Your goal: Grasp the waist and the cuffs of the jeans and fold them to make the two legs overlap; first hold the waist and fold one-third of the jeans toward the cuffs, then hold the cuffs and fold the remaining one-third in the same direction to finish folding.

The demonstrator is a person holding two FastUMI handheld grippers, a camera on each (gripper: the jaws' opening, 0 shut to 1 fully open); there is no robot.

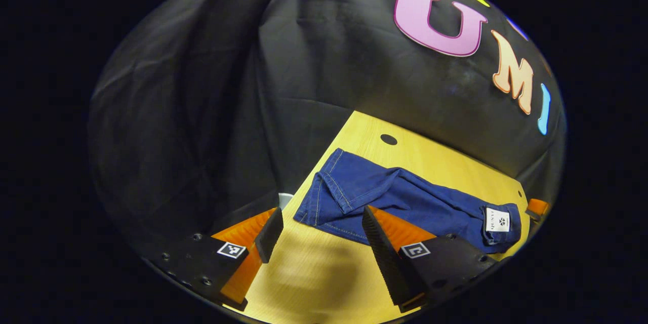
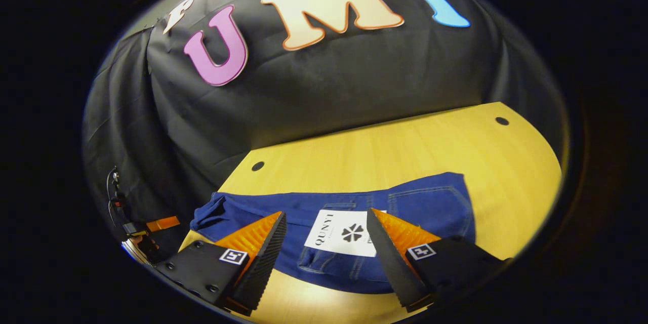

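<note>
Two-finger left gripper [image 1: 319,243]: wedge-shaped fingers [image 1: 387,258] with ribbed, sawtooth inner faces, mounted on flat dark plates. Small square black-and-white marker tags [image 1: 231,250] on each plate near the finger roots; round screw heads [image 1: 206,280] dotted along the plate edges. Same build on the right gripper [image 2: 326,245]: ribbed wedge fingers [image 2: 392,258], one square marker tag [image 2: 233,256] per plate, screws [image 2: 213,288] along the plate rim.
</note>
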